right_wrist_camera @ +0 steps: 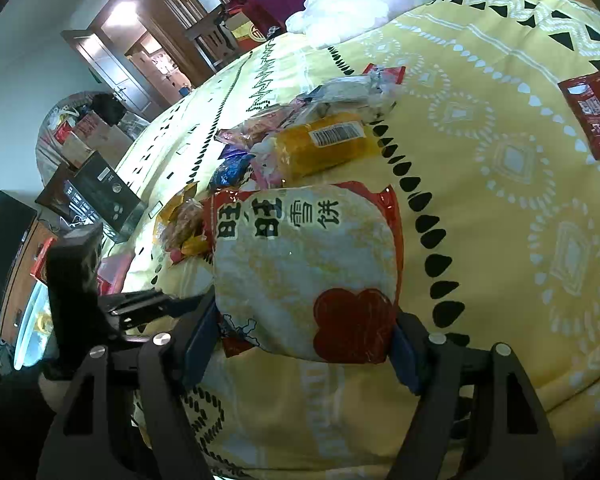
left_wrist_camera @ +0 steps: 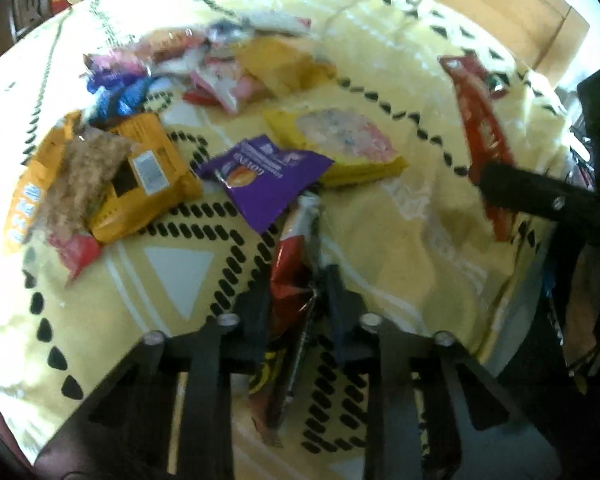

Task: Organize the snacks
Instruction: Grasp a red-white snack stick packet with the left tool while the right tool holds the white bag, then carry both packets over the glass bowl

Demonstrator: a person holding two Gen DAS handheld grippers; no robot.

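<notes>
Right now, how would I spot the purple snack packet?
Find the yellow patterned bedspread and its snack pile. Nearer the left gripper lies the purple packet, overlapping a yellow pack. It is the only big purple wrapper with an orange picture.

Rice cracker bag [right_wrist_camera: 306,268]: I see it red and white with Chinese lettering, clamped between my right gripper [right_wrist_camera: 304,336] fingers.
Red packet [left_wrist_camera: 290,276]: crumpled, edge-on, pinched in my left gripper [left_wrist_camera: 300,300].
Snack pile [left_wrist_camera: 172,80]: mixed wrappers ahead of both grippers on the bed.
Purple packet [left_wrist_camera: 266,176]: flat, just beyond the left gripper.
</notes>
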